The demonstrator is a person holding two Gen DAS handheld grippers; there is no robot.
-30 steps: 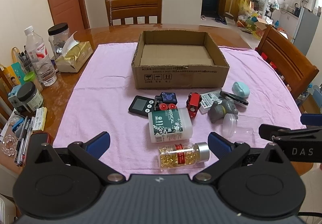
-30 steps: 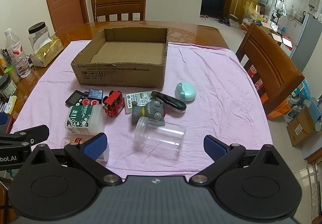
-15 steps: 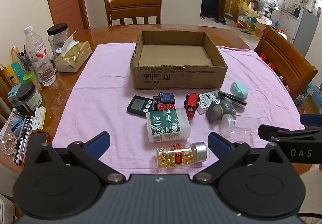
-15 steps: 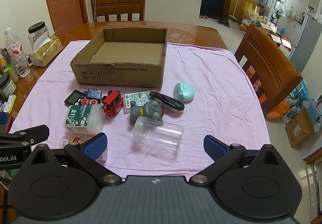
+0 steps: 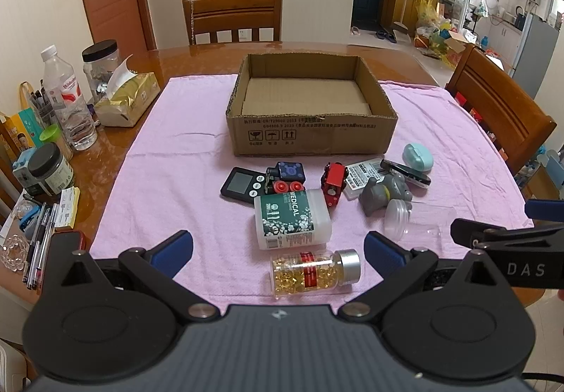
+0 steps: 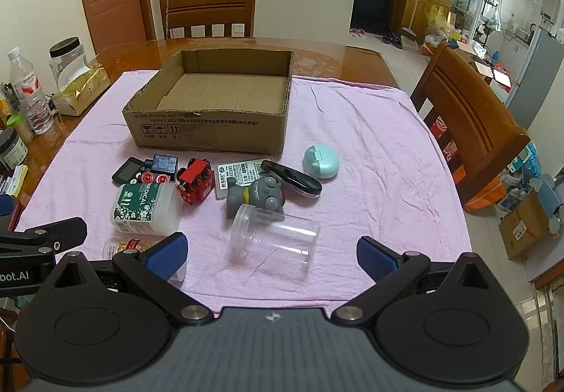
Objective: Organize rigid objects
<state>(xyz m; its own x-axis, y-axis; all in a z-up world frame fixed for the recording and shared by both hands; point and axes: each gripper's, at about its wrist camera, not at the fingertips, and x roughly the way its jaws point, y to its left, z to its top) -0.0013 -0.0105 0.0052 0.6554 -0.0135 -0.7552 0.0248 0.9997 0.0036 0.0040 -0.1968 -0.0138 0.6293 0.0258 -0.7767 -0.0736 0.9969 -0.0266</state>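
Pink cloth (image 5: pixel 169 159) covers the wooden table (image 5: pixel 197 57), with an empty cardboard box (image 5: pixel 310 131) at 12 o'clock. Below the box lies a cluster: remote (image 5: pixel 241 185), red train (image 5: pixel 333 182), medical bottle (image 5: pixel 292 217), grey toy (image 5: pixel 382 193), teal case (image 5: pixel 417 157). Left gripper (image 5: pixel 278 247), jaws apart, hovers over the capsule bottle (image 5: pixel 313 272). Right gripper (image 6: pixel 271 253), jaws apart, hovers over the clear jar (image 6: pixel 275 233), which lies on its side.

You could read "MEDICAL" on the white bottle (image 5: pixel 292 218) near the pink cloth's front edge, "DAS" on the right gripper (image 5: pixel 507 233), and "bot.AI" on the left gripper (image 6: pixel 21 247).
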